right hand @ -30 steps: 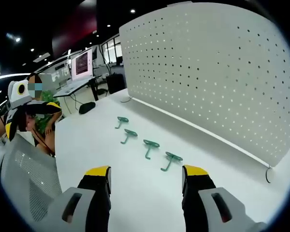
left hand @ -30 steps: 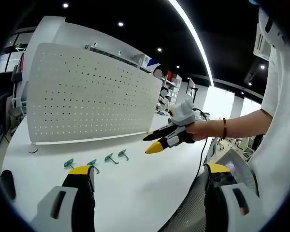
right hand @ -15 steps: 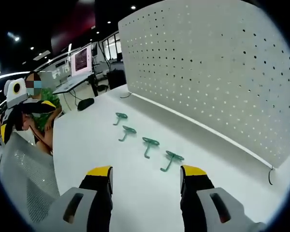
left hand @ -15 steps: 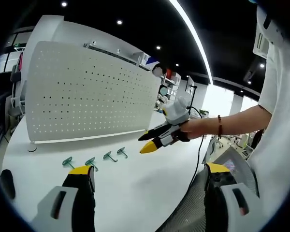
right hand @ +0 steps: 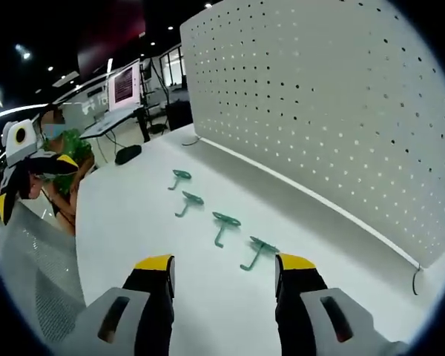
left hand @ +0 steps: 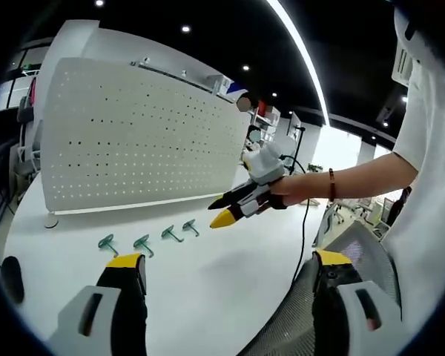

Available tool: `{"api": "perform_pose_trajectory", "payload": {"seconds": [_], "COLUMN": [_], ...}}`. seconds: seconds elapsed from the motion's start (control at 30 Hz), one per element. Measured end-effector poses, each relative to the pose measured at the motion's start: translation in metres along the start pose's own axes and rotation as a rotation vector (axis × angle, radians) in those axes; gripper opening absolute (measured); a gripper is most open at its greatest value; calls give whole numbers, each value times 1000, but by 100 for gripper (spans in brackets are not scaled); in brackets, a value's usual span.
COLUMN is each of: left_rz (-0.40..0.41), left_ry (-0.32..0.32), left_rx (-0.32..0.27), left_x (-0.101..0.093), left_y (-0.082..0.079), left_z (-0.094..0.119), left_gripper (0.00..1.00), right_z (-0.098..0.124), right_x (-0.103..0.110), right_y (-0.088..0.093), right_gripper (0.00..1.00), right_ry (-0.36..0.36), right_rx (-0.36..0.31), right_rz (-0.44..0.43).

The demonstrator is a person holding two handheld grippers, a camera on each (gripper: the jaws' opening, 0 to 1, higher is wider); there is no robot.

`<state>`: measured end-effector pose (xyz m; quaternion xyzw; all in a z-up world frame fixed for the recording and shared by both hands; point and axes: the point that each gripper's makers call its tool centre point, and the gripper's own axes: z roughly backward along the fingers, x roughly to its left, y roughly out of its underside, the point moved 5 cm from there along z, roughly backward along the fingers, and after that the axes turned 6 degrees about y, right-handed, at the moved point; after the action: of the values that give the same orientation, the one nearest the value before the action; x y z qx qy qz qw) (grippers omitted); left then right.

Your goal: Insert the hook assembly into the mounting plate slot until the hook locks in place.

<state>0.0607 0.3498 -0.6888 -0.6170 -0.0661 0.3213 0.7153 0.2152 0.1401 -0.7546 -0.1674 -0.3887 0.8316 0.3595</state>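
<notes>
Plainly, the matter turns on which hook is closest to which tongs.

Hooks: four green hooks lie in a row on the white table (right hand: 133, 237), apart from one another, none yet in the board.

Nearest hook: the nearest hook (right hand: 256, 251) lies just ahead of the right gripper (right hand: 226, 264), close to the tip of that view's right-hand jaw and a little off the centre line between the jaws.

Long axis: its shank runs slantwise across the gripper's line, the plate end pointing toward the board.

Pegboard: the white pegboard (right hand: 341, 111), the mounting plate here, stands upright beyond the row, with the hooks between it and the tongs.

Right tongs: spread wide and empty.

Left tongs: the left gripper (left hand: 226, 261) is also spread wide and empty, with the row of hooks (left hand: 144, 242) ahead and toward its left jaw.

Nearer hand: the right, I judge; in the left gripper view it hangs above the table just beyond the end of the row.

Coming move: probably a small shift to bring that hook between the jaws.
</notes>
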Motion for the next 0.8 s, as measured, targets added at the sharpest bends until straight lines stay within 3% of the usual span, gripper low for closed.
{"api": "perform_pose_trajectory", "payload": {"seconds": [0.6,0.8], "left_rz": [2,4], "left_ry": [17,12], "left_rx": [27,0], "left_x": [0,0], "left_y": [6,4], "left_z": [-7,-8], "left_gripper": [95,94], "right_z": [-14,-21], "right_x": [-10,-14], "right_y": [10,9], "right_gripper": [54,52], "right_ry": [-4,-2], "right_rx": [57,77], "right_rz": [-1,25]}}
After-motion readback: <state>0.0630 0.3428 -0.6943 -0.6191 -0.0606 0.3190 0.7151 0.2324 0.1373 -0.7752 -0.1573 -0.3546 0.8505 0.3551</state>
